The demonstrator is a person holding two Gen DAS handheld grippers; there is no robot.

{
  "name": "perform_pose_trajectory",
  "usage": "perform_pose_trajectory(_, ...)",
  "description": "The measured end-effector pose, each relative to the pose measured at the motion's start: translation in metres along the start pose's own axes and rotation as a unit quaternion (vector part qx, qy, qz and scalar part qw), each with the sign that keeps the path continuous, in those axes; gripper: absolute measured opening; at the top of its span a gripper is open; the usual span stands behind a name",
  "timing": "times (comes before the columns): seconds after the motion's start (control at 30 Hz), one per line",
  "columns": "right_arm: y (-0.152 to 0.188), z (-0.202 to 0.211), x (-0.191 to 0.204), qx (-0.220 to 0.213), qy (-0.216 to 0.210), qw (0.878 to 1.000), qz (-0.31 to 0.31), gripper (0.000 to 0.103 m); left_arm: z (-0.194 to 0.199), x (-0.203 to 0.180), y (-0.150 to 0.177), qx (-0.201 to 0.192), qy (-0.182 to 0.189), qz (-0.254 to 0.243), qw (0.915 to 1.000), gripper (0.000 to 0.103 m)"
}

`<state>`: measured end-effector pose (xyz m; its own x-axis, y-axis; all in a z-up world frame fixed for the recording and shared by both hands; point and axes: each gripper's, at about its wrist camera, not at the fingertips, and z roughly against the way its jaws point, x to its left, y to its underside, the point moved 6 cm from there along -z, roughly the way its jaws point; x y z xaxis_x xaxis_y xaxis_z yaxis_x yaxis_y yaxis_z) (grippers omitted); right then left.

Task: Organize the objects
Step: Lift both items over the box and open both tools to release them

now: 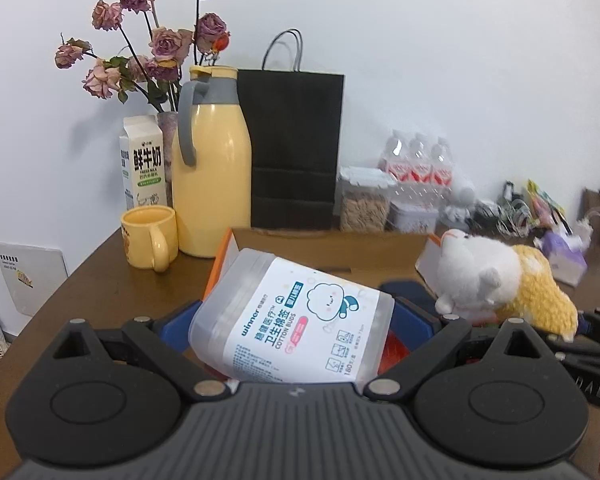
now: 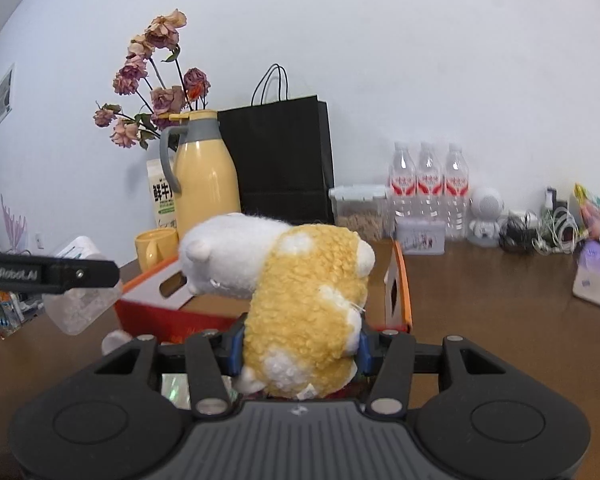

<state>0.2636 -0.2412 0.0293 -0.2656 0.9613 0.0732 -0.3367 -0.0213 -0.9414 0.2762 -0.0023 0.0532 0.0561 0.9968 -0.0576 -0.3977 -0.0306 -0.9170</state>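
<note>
two grippers, each loaded: your left gripper (image 1: 296,320) clamps one cotton bud box (image 1: 296,320), right gripper (image 2: 300,346) squeezes one plush toy (image 2: 304,300), both above one orange box (image 2: 400,280); three water bottles (image 2: 428,184) behind.

dried roses (image 1: 140,40) upper left, in a vase behind the milk carton (image 1: 142,162) | yellow jug (image 1: 212,160) centre-left, yellow mug (image 1: 150,236) just in front | black paper bag (image 1: 296,148) centre, against the wall | three water bottles (image 2: 428,184) right of centre | tissue pack (image 2: 598,280) far right
</note>
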Motion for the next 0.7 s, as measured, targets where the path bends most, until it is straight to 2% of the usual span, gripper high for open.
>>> perform_pose_trajectory(0.23,-0.033,-0.064,-0.011,0.025,0.009,1.0,-0.002,0.049,-0.045,-0.001,-0.032,-0.015,-0.034,0.011,0.9992,0.099)
perform_pose_trajectory(0.37,-0.041,-0.106,-0.021,0.045,0.021,0.999,-0.003,0.049,-0.077,-0.002,-0.041,-0.012,-0.057,0.012,0.9983,0.099)
perform_pose_trajectory(0.57,-0.038,-0.166,-0.032,0.094,0.029,0.995,-0.004,0.049,-0.128,0.002,-0.042,0.011,-0.089,0.031,0.9955,0.099)
perform_pose_trajectory(0.7,-0.035,-0.192,-0.037,0.112,0.038,0.993,-0.008,0.049,-0.159,0.007,-0.036,0.039,-0.099,0.048,0.9931,0.099)
